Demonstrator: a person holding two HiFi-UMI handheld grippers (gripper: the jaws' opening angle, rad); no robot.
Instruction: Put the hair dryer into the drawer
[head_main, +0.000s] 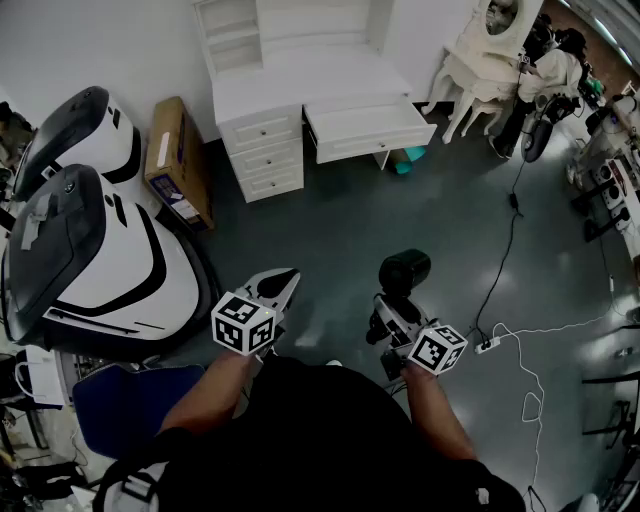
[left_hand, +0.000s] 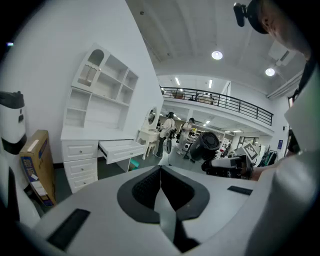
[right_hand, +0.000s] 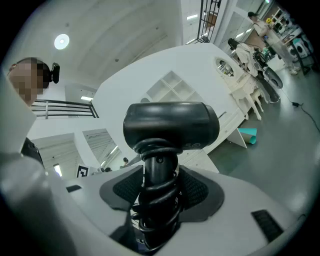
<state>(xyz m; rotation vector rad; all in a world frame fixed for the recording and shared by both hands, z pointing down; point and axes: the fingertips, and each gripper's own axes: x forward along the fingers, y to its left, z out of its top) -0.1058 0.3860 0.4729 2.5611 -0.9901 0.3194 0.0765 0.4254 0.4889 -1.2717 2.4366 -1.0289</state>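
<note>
The right tongs (right_hand: 159, 190) are clamped on the hair dryer (right_hand: 171, 125) and the left tongs (left_hand: 161, 171) are closed on nothing, so it seems best to keep squeezing, walk up to the open drawer (head_main: 366, 128) far ahead, and lay it in gently.

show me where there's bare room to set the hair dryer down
The open drawer looks bare inside, room for the hair dryer, and so does the desk top above it. The grey floor between you and the drawer is clear for passing. Crowded: cardboard box and white machines at left, cables and power strip at right.
</note>
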